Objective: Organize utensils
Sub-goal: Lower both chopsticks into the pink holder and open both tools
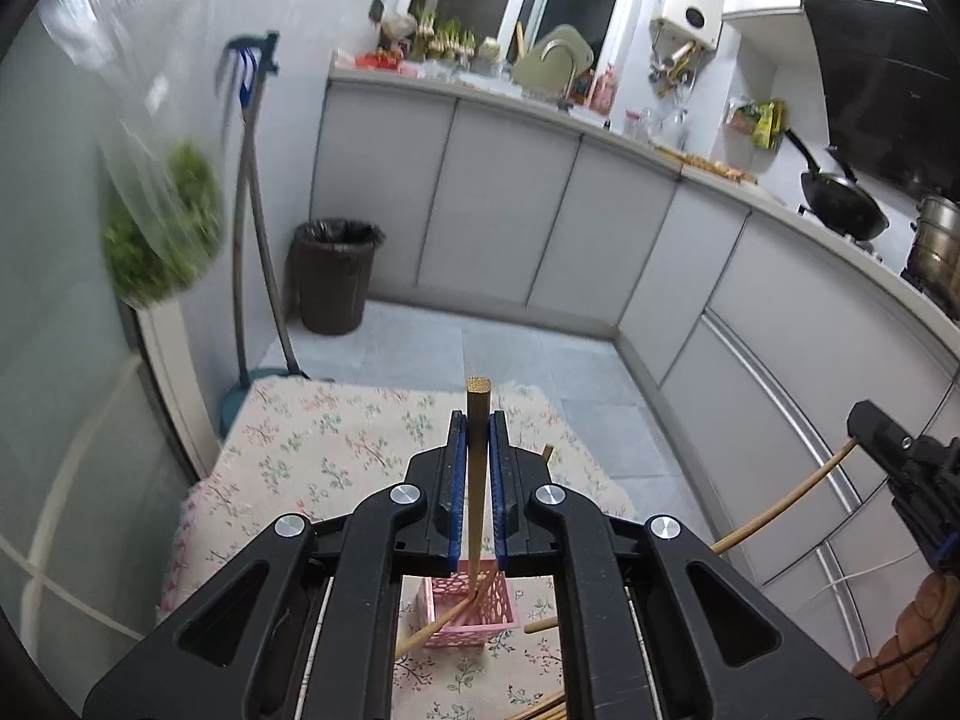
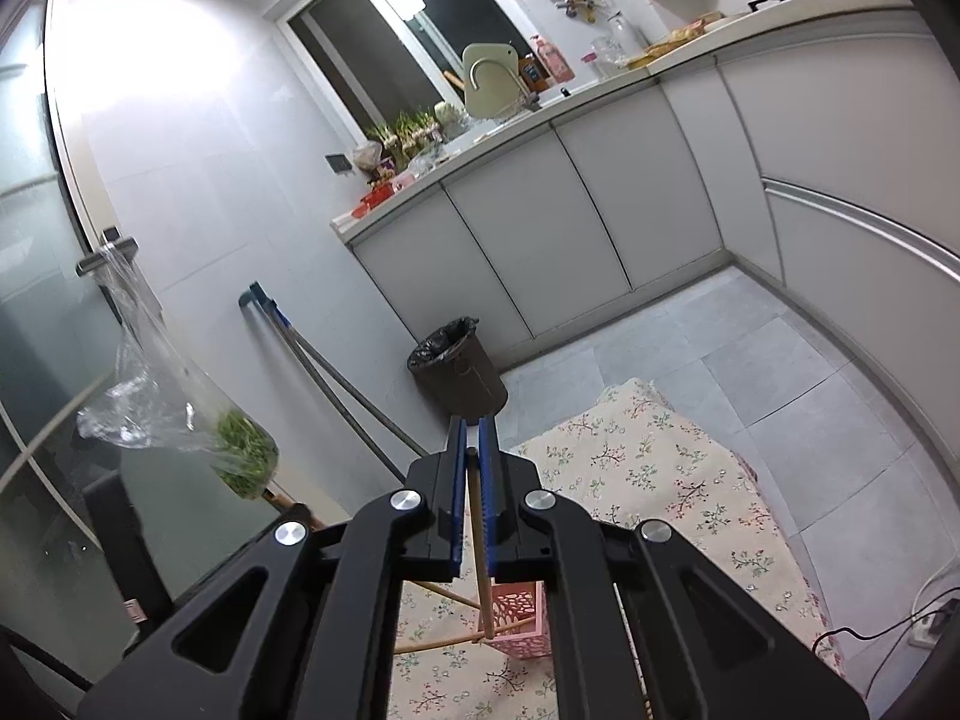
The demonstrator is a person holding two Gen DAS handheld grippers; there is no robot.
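Observation:
My left gripper (image 1: 478, 420) is shut on a bamboo chopstick (image 1: 478, 450) that stands upright, its lower end inside the pink lattice holder (image 1: 471, 606) on the floral tablecloth (image 1: 336, 450). My right gripper (image 2: 472, 429) is shut on a second chopstick (image 2: 480, 540), whose lower end reaches the pink holder (image 2: 522, 624). The right gripper also shows at the right edge of the left wrist view (image 1: 900, 456), holding its chopstick (image 1: 780, 504). More chopsticks (image 1: 432, 630) lean in and lie around the holder.
The small table with the floral cloth (image 2: 660, 456) stands on a grey tiled floor. A brown bin (image 1: 336, 276) and a mop (image 1: 252, 210) stand by the wall. A bag of greens (image 2: 240, 450) hangs from a door handle. Counter cabinets (image 1: 540, 216) run behind.

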